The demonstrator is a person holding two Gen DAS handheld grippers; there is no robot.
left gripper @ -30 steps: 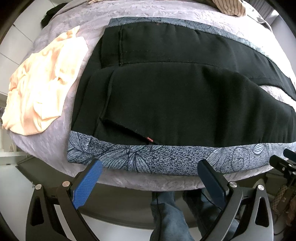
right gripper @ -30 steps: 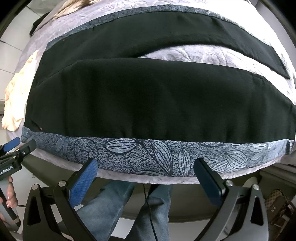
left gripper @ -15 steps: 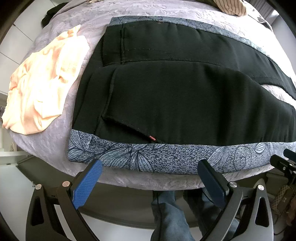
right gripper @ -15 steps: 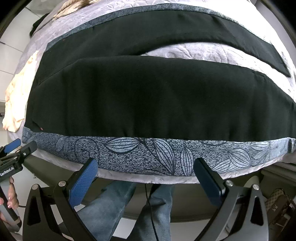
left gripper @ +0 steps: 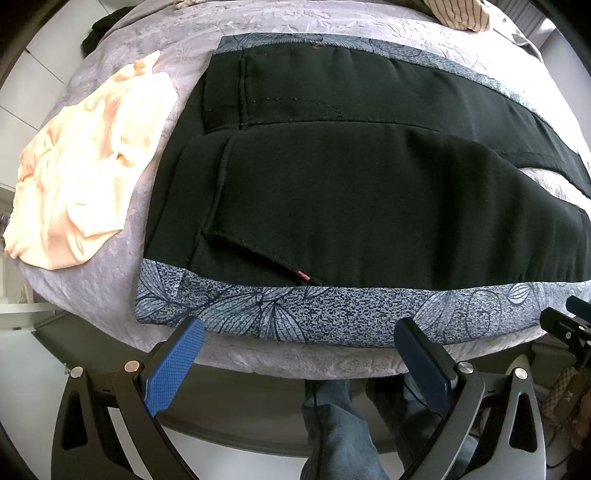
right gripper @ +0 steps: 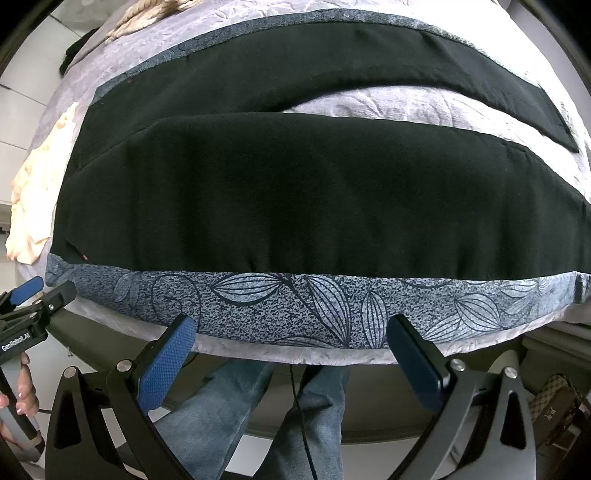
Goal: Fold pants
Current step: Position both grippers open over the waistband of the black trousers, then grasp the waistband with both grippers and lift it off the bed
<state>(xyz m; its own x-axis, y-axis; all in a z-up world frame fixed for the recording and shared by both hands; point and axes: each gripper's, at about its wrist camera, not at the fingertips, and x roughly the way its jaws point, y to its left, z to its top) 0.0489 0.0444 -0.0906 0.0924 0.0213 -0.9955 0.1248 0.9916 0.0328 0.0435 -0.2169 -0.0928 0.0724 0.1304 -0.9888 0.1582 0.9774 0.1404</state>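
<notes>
Black pants (left gripper: pixel 351 192) with a blue leaf-patterned side stripe (left gripper: pixel 332 314) lie flat on the bed, waist at the left, both legs running right. In the right wrist view the near leg (right gripper: pixel 314 199) and far leg (right gripper: pixel 369 66) lie apart with bedcover between them. My left gripper (left gripper: pixel 299 332) is open and empty, just short of the stripe near the waist pocket. My right gripper (right gripper: pixel 291 332) is open and empty, just short of the stripe (right gripper: pixel 332 302) along the near leg.
A peach cloth (left gripper: pixel 81 162) lies on the grey bedcover (left gripper: pixel 110 280) left of the waist. A striped garment (left gripper: pixel 461 14) sits at the far edge. The person's jeans-clad legs (right gripper: pixel 229 406) stand below the bed edge.
Both grippers have moved slightly closer to the near edge of the pants. Their jaws stay open. The pants have not moved.
</notes>
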